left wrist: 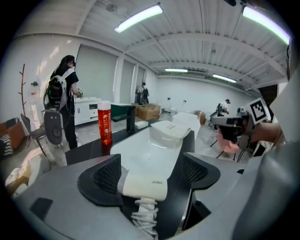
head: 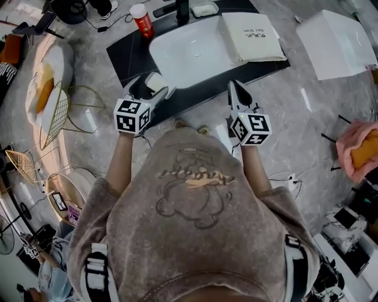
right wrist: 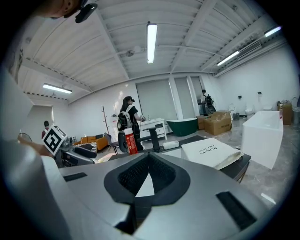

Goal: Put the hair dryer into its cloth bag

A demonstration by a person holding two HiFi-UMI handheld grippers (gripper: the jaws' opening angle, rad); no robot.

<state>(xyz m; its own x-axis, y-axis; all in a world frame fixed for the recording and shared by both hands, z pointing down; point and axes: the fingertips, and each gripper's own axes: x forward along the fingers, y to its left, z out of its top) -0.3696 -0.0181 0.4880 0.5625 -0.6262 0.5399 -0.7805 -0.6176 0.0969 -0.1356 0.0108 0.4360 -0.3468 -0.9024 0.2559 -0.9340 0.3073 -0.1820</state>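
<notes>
The white hair dryer (head: 156, 81) lies at the near left corner of the black counter (head: 127, 53), its coiled cord (left wrist: 145, 216) toward me. My left gripper (head: 150, 89) is open wide, with the dryer body (left wrist: 143, 183) between the jaws and the pads not pressing on it. The cream cloth bag (head: 251, 36) lies flat at the right of the white basin (head: 189, 53); it also shows in both gripper views (left wrist: 168, 130) (right wrist: 211, 151). My right gripper (head: 237, 88) hovers at the counter's near edge, shut and empty (right wrist: 149, 171).
A red can (head: 142, 20) and a black tap (head: 182, 9) stand at the back of the counter. A white tub (head: 339, 44) sits on the floor to the right, a wire chair (head: 56, 112) to the left. People stand in the background.
</notes>
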